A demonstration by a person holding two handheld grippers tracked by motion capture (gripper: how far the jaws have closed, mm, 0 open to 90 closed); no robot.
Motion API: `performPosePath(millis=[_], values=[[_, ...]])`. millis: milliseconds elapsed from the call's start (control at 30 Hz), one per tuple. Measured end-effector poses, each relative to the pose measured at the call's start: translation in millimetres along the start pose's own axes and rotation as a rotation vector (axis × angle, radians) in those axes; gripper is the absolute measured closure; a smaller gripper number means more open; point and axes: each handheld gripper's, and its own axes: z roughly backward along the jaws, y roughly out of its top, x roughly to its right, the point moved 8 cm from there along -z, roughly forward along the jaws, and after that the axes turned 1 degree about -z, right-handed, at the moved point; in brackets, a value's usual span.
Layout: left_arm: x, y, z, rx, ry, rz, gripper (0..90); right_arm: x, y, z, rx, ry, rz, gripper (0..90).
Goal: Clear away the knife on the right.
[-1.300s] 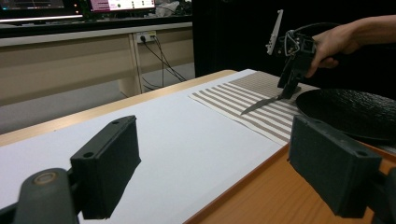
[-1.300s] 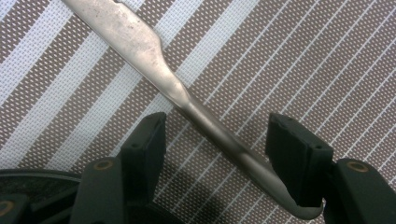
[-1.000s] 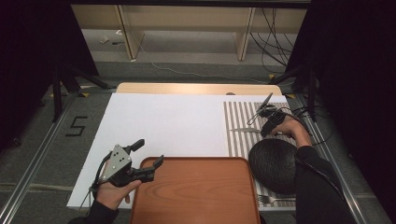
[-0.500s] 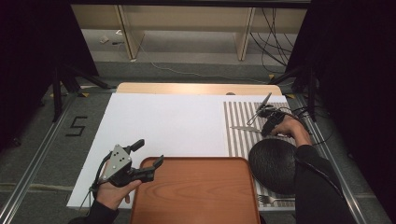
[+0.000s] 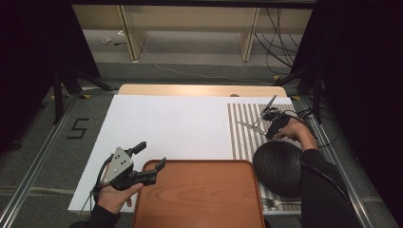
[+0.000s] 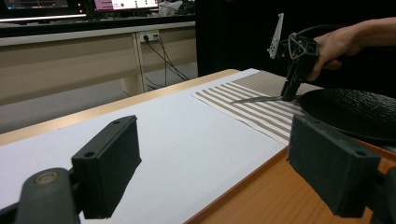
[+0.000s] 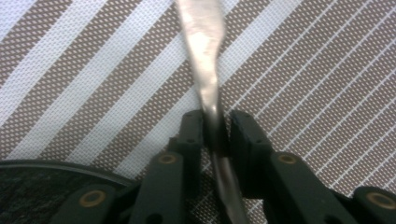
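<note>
On the striped mat (image 5: 247, 137), far right of the worktop (image 5: 166, 128) — right hand-held gripper (image 5: 270, 129) clamped on a knife (image 5: 252, 126). In the right gripper view its jaws are closed flat on the narrow neck of the knife (image 7: 208, 79), handle running back under the hand-held gripper, blade pointing straight away over the stripes. From the high view the long axis runs leftward and slightly away from the hand; the tip looks low, near or on the mat — cannot tell if touching. Plate (image 5: 278, 166) sits just near-side of the hand, fork (image 5: 280, 203) at the mat's near edge. Left hand-held gripper (image 5: 151, 164) wide open, holding nothing, hovering at the tray's (image 5: 199, 194) far-left corner, well apart from the knife. Judgement: the right hand alone places it; what matters is swinging that axis to lie beside the plate.
</note>
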Motion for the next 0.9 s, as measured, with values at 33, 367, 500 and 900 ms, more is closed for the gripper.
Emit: performPosePath(millis=[33, 367, 500, 900], values=[[-0.1, 0.0, 0.0, 0.000, 0.000, -0.001, 16.5, -1.3, 0.0, 0.0, 0.008, 0.008, 0.016, 78.6], [0.3, -0.1, -0.9, -0.001, -0.003, 0.002, 16.5, -3.9, 0.5, 0.0, 0.016, -0.020, 0.078, 80.1], [0.3, -0.3, -0.8, -0.001, -0.001, 0.003, 16.5, -4.4, 0.1, 1.0, 0.020, -0.028, 0.102, 80.1], [0.6, -3.3, -3.1, -0.010, 0.001, 0.002, 16.6, 7.0, 9.6, 11.4, 0.095, -0.145, 0.144, 80.3]])
